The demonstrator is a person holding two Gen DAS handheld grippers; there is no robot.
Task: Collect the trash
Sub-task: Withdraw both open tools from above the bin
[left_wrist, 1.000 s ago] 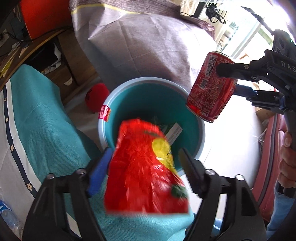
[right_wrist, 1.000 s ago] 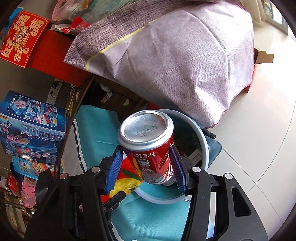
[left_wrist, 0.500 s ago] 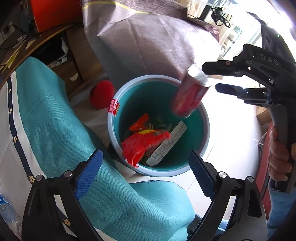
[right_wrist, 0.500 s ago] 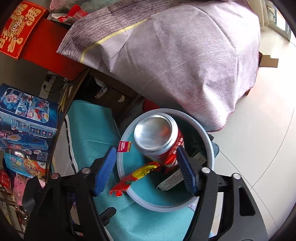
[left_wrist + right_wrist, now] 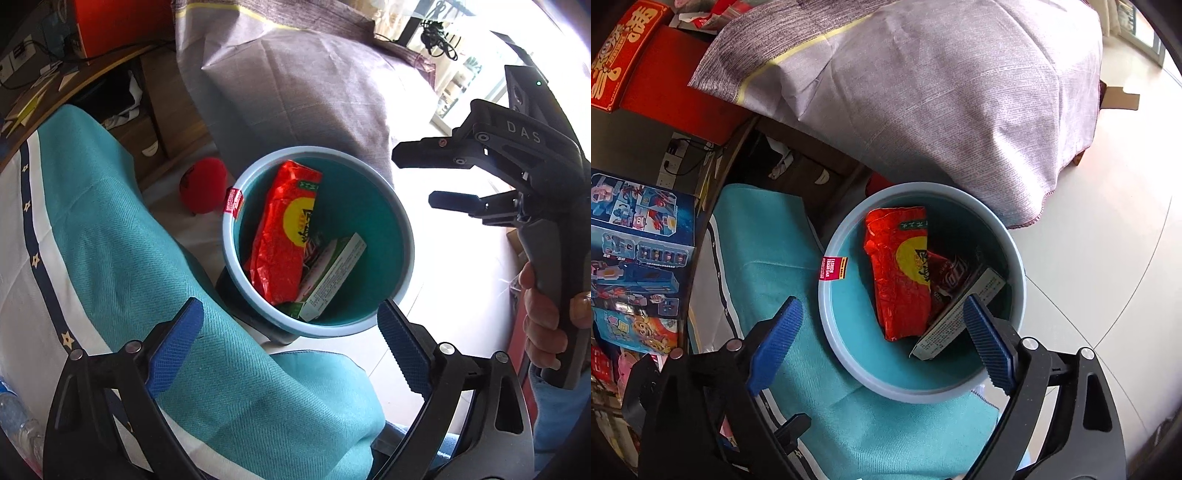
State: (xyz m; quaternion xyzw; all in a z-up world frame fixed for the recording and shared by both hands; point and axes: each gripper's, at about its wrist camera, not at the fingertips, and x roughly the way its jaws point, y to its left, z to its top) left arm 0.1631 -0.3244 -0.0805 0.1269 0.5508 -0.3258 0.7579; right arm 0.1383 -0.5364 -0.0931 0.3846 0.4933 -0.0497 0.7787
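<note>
Both grippers hang over the round teal plastic waste bin [image 5: 397, 236], which stands on the pale floor directly ahead of and below their fingertips, against the teal woven cloth [image 5: 122, 258] that runs under the left tool. The left gripper [image 5: 290, 349] stands wide open with nothing between its blue pads. The right gripper [image 5: 882, 341] has just been opening, its jaws now spread wide and empty too; from the left wrist view it juts in from the right, above the bin's far side. Inside the bin, the crinkled red foil snack packet [image 5: 284, 236] lies with its long axis running away from the left tool, leaning on the nearer-left wall. The white and green cardboard carton [image 5: 332, 275] slants beside it, towards the right. The dark red soda can [image 5: 947, 282] lies between packet and carton, seen only from the right wrist. With this trash dropped in, the next move probably means turning away from the bin for more litter; neither hand looks clearly nearer to any.
</note>
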